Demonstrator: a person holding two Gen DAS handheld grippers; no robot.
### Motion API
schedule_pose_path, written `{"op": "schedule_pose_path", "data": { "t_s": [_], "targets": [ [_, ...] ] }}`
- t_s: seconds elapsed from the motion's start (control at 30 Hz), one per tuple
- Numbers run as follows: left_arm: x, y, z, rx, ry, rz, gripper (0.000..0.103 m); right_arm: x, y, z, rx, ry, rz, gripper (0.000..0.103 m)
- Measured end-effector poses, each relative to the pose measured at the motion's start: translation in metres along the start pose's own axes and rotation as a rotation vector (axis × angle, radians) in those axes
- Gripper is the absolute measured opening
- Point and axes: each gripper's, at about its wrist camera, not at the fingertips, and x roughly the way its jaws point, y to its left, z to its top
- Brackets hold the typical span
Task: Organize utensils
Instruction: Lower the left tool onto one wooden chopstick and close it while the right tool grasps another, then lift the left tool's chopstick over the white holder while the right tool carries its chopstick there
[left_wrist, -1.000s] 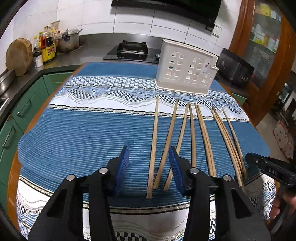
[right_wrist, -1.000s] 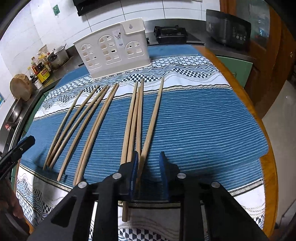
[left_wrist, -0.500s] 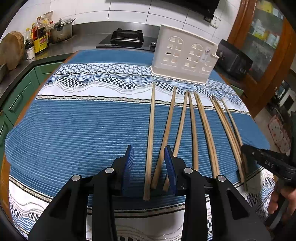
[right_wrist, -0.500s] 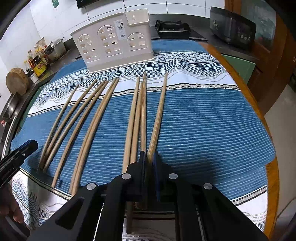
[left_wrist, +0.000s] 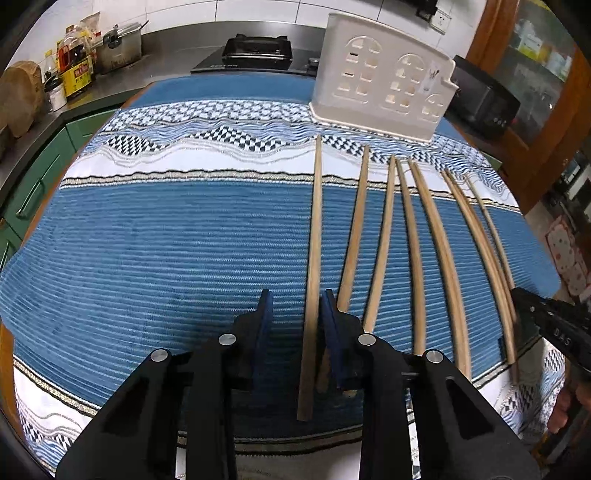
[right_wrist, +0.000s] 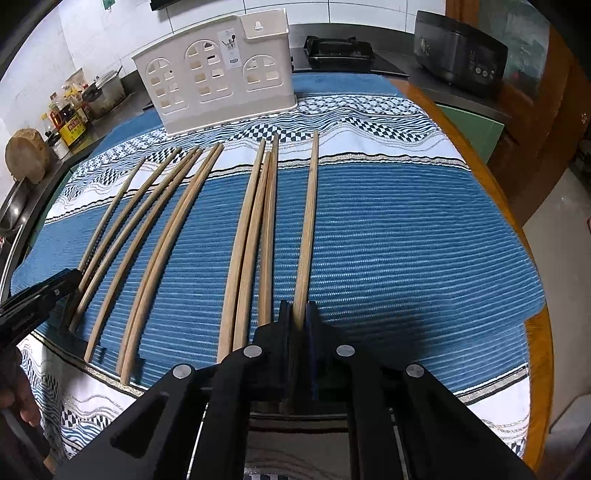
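The right gripper (right_wrist: 299, 314) pinched the near end of one chopstick (right_wrist: 309, 221), its fingers pressed tight on the wood. The left gripper (left_wrist: 295, 314) had its fingers spread a little, with another chopstick (left_wrist: 314, 258) lying between them and near the right-hand finger. More chopsticks (right_wrist: 251, 236) lay side by side on the blue cloth (right_wrist: 406, 240). Farther back stood the white holder (right_wrist: 218, 85), upright on the cloth.
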Motion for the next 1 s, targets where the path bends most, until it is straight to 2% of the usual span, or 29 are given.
{"op": "schedule_pose_path", "data": {
  "t_s": [0.17,0.5,0.77,1.0],
  "targets": [
    [0.000,-0.007,-0.001,0.018,-0.004,0.032,0.023,0.001,0.000,0.000,-0.005,-0.006,0.003,0.009],
    [-0.001,-0.009,-0.002,0.035,-0.006,0.039,0.005,-0.004,-0.004,-0.002,-0.008,-0.029,0.027,0.007],
    [-0.016,-0.007,-0.007,0.016,-0.024,0.010,0.005,-0.031,-0.004,-0.004,-0.054,-0.095,0.012,0.007],
    [-0.053,-0.006,-0.003,0.003,-0.104,-0.042,0.005,-0.064,-0.002,0.004,-0.111,-0.188,0.001,0.007]
  ]
}}
